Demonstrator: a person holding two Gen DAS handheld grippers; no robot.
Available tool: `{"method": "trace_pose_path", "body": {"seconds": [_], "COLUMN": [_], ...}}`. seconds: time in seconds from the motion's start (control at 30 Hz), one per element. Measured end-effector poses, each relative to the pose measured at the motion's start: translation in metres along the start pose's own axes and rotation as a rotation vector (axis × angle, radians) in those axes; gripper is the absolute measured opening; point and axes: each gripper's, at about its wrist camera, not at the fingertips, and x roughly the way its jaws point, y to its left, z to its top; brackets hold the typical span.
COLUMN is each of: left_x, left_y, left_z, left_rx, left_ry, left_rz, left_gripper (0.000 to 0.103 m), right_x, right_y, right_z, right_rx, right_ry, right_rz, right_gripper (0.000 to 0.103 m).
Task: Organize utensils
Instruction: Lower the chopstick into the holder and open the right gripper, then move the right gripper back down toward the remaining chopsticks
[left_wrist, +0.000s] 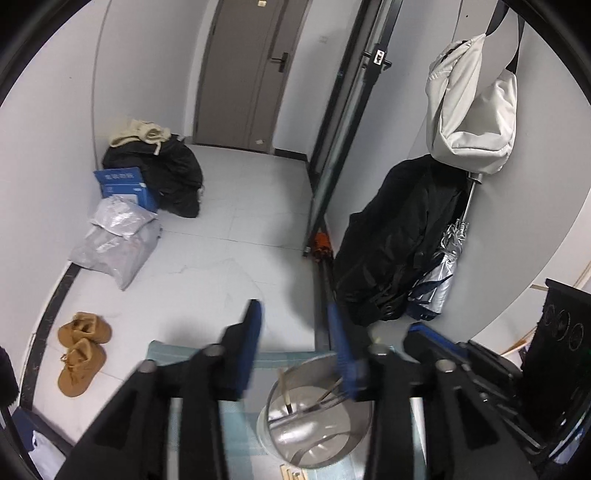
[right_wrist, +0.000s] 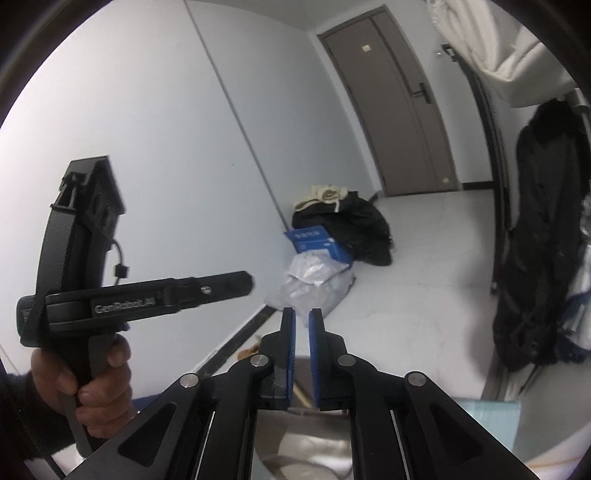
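Observation:
In the left wrist view a round steel utensil holder (left_wrist: 314, 424) with a divider stands on a pale blue mat (left_wrist: 236, 443). It holds a wooden-handled utensil (left_wrist: 285, 391) and some metal utensils (left_wrist: 327, 397). My left gripper (left_wrist: 295, 314) is open and empty, raised above the holder, blurred by motion. Wooden sticks (left_wrist: 290, 472) lie at the bottom edge. In the right wrist view my right gripper (right_wrist: 302, 317) is nearly shut with a narrow gap and holds nothing. The holder's steel rim (right_wrist: 303, 446) shows below it. The left gripper body (right_wrist: 110, 299) is at left, held by a hand.
Brown boots (left_wrist: 83, 350), grey parcels (left_wrist: 114, 236), a blue box (left_wrist: 125, 184) and black clothes (left_wrist: 170, 177) lie on the floor by the left wall. A black coat (left_wrist: 399, 240), umbrella (left_wrist: 439, 266) and white bag (left_wrist: 472, 110) hang at right. A door (left_wrist: 251, 74) is at the back.

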Motion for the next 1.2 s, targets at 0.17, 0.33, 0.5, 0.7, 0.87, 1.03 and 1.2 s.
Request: {"method": "trace_pose_path", "body": {"seconds": [0.17, 0.33, 0.5, 0.7, 0.87, 1.03, 1.2], "left_x": [-0.021, -0.043, -0.067, -0.087, -0.098, -0.101, -0.100], "left_y": [0.001, -0.007, -0.009, -0.011, -0.015, -0.014, -0.013], "left_z": [-0.011, -0.024, -0.037, -0.058, -0.078, -0.094, -0.110], "left_rx": [-0.033, -0.024, -0.040, -0.052, -0.039, -0.043, -0.049], "left_ry": [-0.016, -0.046, -0.099, -0.148, -0.181, -0.200, -0.199], "left_rz": [0.049, 0.091, 0.113, 0.136, 0.149, 0.157, 0.152], "left_gripper": [0.058, 0.069, 0.081, 0.085, 0.090, 0.092, 0.093], "right_x": [-0.022, -0.050, -0.074, -0.101, -0.120, -0.129, -0.130], "right_y": [0.000, 0.014, 0.033, 0.051, 0.065, 0.077, 0.087], "right_z": [-0.001, -0.008, -0.018, -0.034, -0.054, -0.072, -0.093], "right_rx": [0.029, 0.004, -0.021, -0.038, -0.049, -0.060, -0.082], "right_ry": [-0.013, -0.048, -0.112, -0.142, -0.178, -0.191, -0.184], "right_rz": [-0.044, -0.122, -0.191, -0.224, -0.233, -0.238, -0.261], "right_gripper": [0.030, 0.053, 0.075, 0.090, 0.101, 0.103, 0.103]}}
